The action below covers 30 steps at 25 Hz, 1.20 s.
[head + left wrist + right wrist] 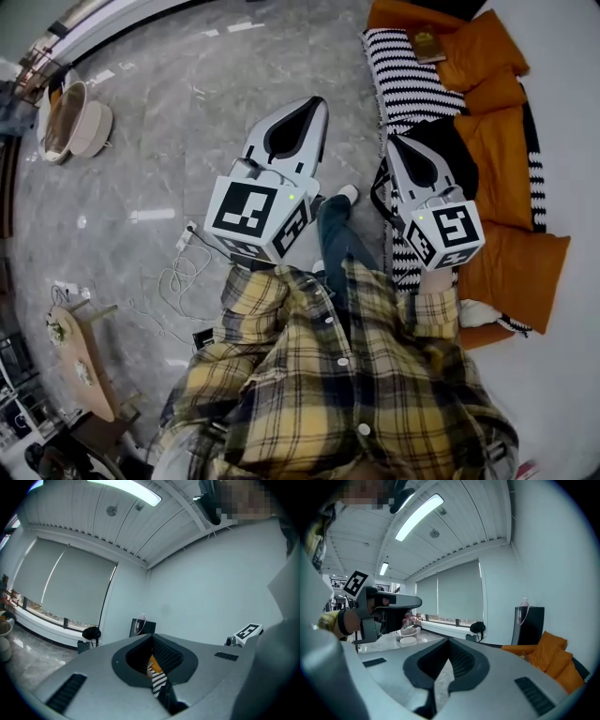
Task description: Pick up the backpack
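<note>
- Left gripper (315,107): we see its jaws together with nothing between them. It sits at frame centre over the grey floor (187,84), tips toward 12 o'clock.
- Right gripper (393,142): jaws also together and empty. It sits at 3 o'clock of the left gripper, tips toward 11 o'clock.
- Backpack (457,150): black, on the sofa at 1 o'clock of frame centre. It lies right behind the right gripper's front end and is partly hidden by it. We cannot tell whether they touch.
- Orange cushions (502,169) are at 3 o'clock of the backpack and run along the sofa.
- Striped blanket (405,86) is at 11 o'clock of the backpack and lies along the sofa's edge.
- Book (428,44) is at 12 o'clock of the backpack, on the top cushion.
- Plaid shirt (347,394) fills the 6 o'clock part of the head view. One leg (336,239) with a white shoe (348,193) shows between the grippers.
- White cable (183,272) is on the floor at 8 o'clock of the left gripper.
- Basket (77,122) is on the floor at 10 o'clock, well apart from both grippers.
- Right gripper view: the left gripper is at 9 o'clock, held in a hand (333,619). The cushions are at 4 o'clock.
</note>
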Motion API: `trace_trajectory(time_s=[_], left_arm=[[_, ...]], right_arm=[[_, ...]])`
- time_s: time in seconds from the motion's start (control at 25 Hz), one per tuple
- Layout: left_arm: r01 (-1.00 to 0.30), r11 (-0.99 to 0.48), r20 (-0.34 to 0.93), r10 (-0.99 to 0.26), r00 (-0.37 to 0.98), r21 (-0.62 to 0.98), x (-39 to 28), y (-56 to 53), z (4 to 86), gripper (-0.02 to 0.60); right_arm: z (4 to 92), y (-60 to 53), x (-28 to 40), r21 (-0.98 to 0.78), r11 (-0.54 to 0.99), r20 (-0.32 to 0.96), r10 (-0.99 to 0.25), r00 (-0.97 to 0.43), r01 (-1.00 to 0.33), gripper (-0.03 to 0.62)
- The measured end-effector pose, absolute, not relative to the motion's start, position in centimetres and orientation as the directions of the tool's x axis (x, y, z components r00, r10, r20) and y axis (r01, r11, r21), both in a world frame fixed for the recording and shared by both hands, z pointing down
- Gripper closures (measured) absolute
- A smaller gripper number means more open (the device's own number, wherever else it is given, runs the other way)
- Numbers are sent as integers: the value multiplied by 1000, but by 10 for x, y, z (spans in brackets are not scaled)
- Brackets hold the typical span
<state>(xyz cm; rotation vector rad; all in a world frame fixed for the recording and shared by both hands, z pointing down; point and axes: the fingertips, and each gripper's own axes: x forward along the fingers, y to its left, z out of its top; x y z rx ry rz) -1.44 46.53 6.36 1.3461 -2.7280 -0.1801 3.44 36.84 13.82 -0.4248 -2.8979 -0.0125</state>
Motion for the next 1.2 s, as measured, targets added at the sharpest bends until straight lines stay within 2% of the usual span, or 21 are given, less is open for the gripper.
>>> trace_trajectory(time_s=[0.36,0.64,0.96,1.2], left_arm=[[-787,603,78,-798,-598,133,-147,406,66,565],[-830,541,82,-841,-535,133,-219,336,60,565],[-934,334,102,-941,-323,123,-241,218,55,565],[-989,76,138,-989,-59,126,-210,125,57,565]], right_arm=[[137,330,-109,-43,946,222,323,-920,322,579],[134,265,-170,-45,968,226,252,-941,248,579],[120,160,-182,-44,999,204,24,-979,15,579],[115,77,-124,-65,950,199,-287,-937,-304,579]])
